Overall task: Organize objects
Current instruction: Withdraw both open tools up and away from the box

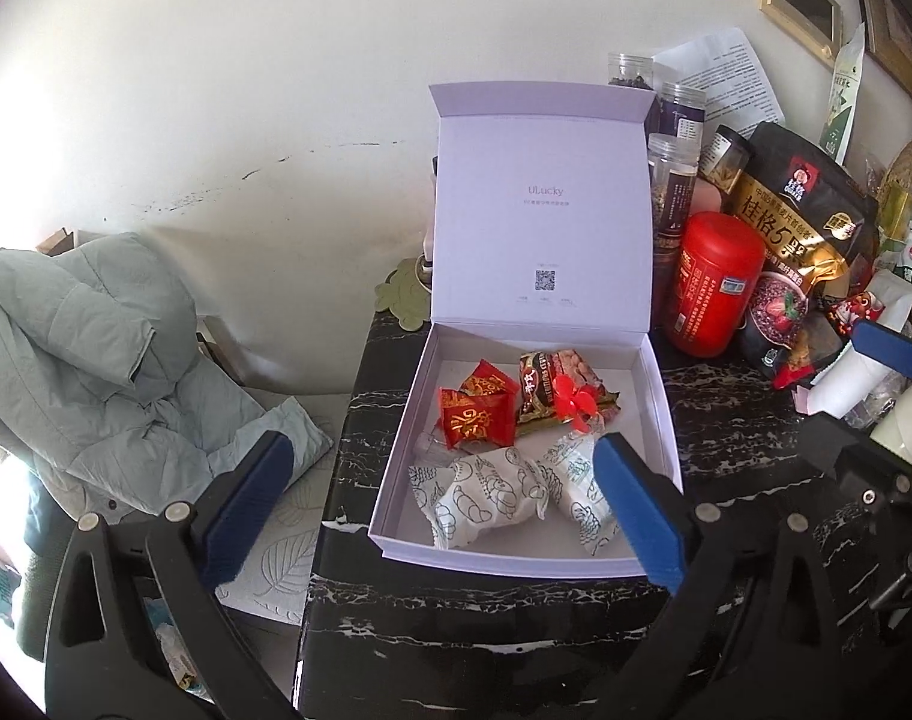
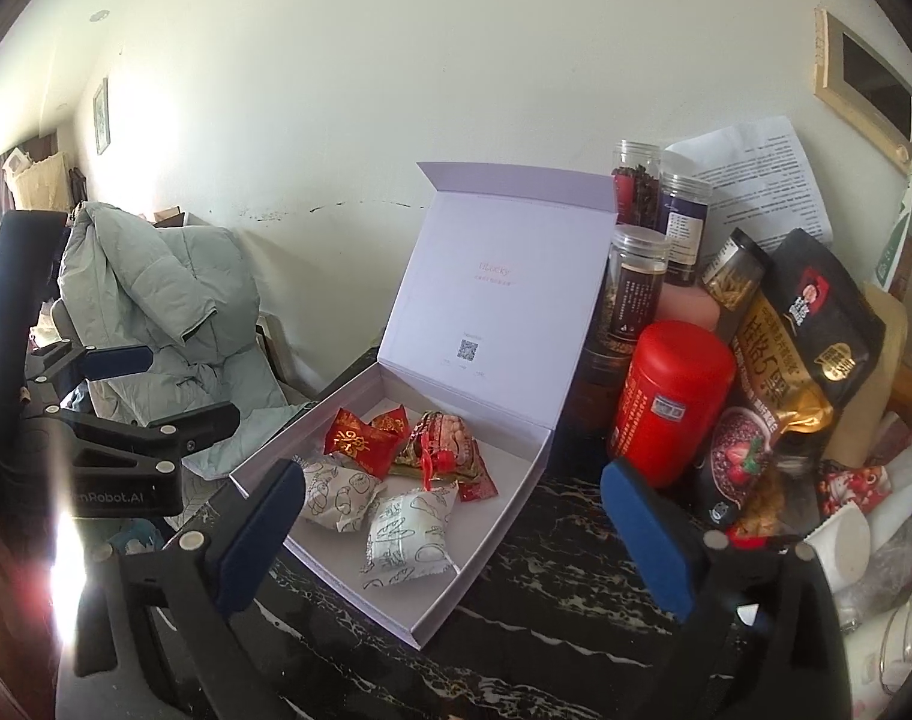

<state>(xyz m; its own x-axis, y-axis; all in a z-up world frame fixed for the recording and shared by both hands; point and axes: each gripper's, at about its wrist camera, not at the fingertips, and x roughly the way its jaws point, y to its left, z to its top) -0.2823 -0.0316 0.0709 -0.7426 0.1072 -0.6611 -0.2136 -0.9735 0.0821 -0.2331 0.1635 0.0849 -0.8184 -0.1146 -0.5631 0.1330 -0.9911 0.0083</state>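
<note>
Plainly, claws: left gripper [image 1: 444, 504] and right gripper [image 2: 450, 534] both spread wide, nothing between the pads.
Box: white gift box [image 1: 660, 396] sits lid-up on the dark marble table [image 1: 486, 630], just ahead of both claws.
Done: red candy packets [image 1: 474, 414], a peanut bar [image 1: 546, 384] and two white wrapped buns [image 1: 498, 495] lie inside.
Left: lid not yet closed; red canister [image 1: 717, 282] and oat bag [image 1: 798, 228] crowd beside it, probably staying put.
</note>
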